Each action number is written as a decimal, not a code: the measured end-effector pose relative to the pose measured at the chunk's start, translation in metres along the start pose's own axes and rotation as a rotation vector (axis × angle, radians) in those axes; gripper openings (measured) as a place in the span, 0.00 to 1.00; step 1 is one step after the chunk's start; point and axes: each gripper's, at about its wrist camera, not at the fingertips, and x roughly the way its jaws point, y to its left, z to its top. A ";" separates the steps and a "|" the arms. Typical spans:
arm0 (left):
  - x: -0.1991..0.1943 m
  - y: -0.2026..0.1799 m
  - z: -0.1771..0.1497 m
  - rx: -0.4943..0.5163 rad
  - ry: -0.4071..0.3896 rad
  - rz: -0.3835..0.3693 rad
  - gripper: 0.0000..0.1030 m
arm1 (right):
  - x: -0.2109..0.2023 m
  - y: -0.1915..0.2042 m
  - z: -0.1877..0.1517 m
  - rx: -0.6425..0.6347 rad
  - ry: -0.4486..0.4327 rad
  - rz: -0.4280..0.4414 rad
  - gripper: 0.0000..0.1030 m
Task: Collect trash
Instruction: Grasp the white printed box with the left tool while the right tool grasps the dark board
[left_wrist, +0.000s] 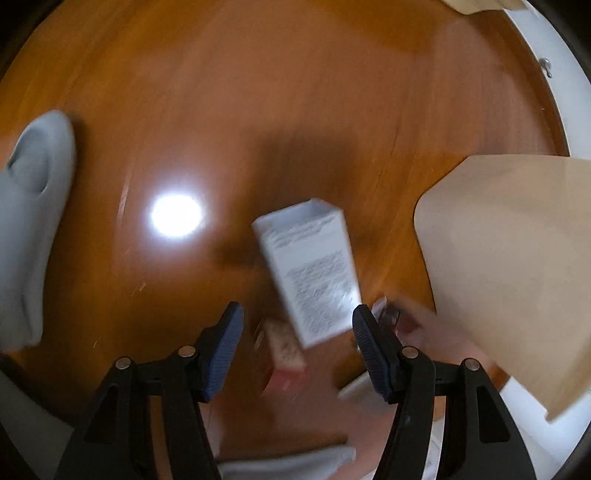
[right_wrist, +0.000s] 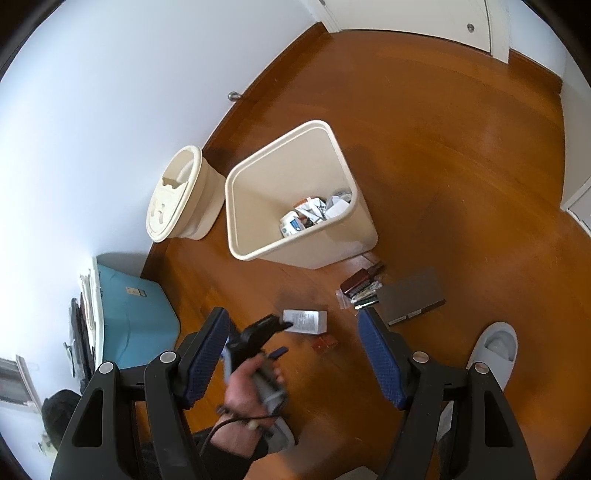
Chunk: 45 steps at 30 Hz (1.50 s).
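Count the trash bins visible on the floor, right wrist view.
2. The open square bin stands mid-floor with trash inside. The round lidded bin sits just left of it, against the wall. Others may be out of frame.

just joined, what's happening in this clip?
Floor trash pickup. The left gripper is open, jaws spread, reaching down toward a white printed box lying on the wooden floor; nothing is gripped yet. The right gripper hangs open and empty above. The cream bin already holds some scraps, lid set beside it. More packets lie near the bin.
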 end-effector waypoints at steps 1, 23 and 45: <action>0.004 -0.011 0.003 0.020 -0.019 -0.002 0.58 | 0.001 -0.001 0.001 0.005 0.005 0.000 0.73; 0.034 -0.049 0.002 -0.047 -0.013 0.110 0.69 | 0.017 -0.005 -0.005 0.032 0.089 0.020 0.73; -0.040 -0.009 0.018 0.185 -0.108 -0.014 0.50 | 0.064 0.012 -0.005 -0.269 0.250 -0.124 0.73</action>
